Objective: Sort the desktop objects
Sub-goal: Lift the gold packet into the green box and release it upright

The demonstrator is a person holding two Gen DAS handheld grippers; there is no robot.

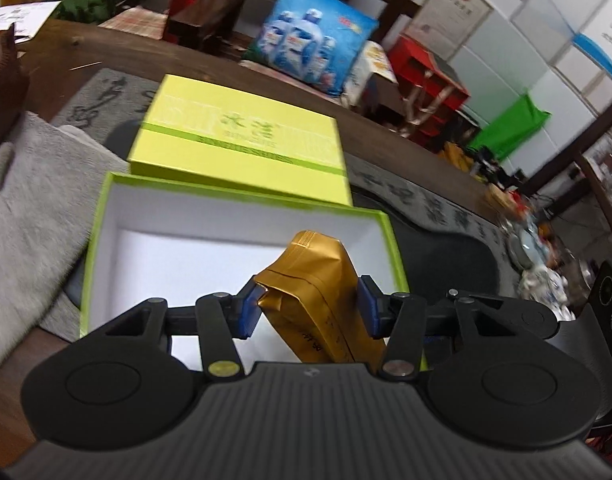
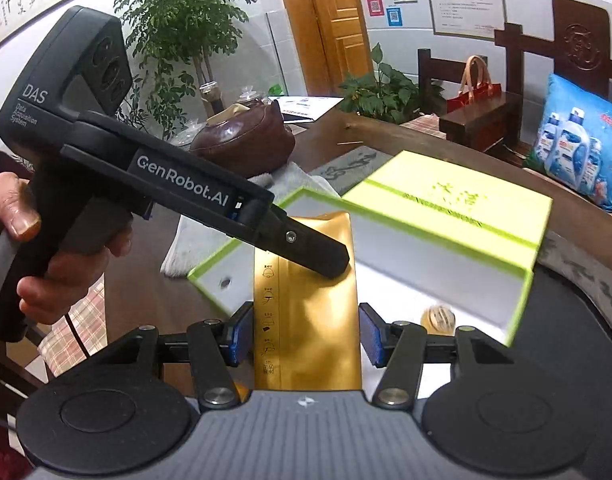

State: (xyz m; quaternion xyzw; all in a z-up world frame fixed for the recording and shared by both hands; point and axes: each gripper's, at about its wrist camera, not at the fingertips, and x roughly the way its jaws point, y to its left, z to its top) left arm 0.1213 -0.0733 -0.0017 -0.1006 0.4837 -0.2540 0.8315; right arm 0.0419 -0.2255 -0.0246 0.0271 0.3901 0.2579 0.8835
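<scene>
A gold foil pouch (image 1: 321, 300) is held over the open yellow-green box (image 1: 106, 216) with a white inside. My left gripper (image 1: 309, 310) is shut on the pouch near one end. In the right wrist view the same pouch (image 2: 306, 312) stands upright between the blue pads of my right gripper (image 2: 306, 338), which touch both its sides. The left gripper's finger (image 2: 306, 252) shows there, pressed on the pouch's upper part. The box (image 2: 521, 300) lies behind, and a small round gold item (image 2: 437, 318) lies inside it. The box lid (image 1: 242, 136) lies beyond the box.
A grey towel (image 1: 30, 184) lies left of the box. A brown teapot (image 2: 246, 140) stands behind it. A dark tea tray (image 1: 445, 256) with tea ware (image 1: 537, 256) is on the right. A blue cushion (image 1: 309, 32), a red gift bag (image 2: 473, 88) and wooden chairs are beyond the table.
</scene>
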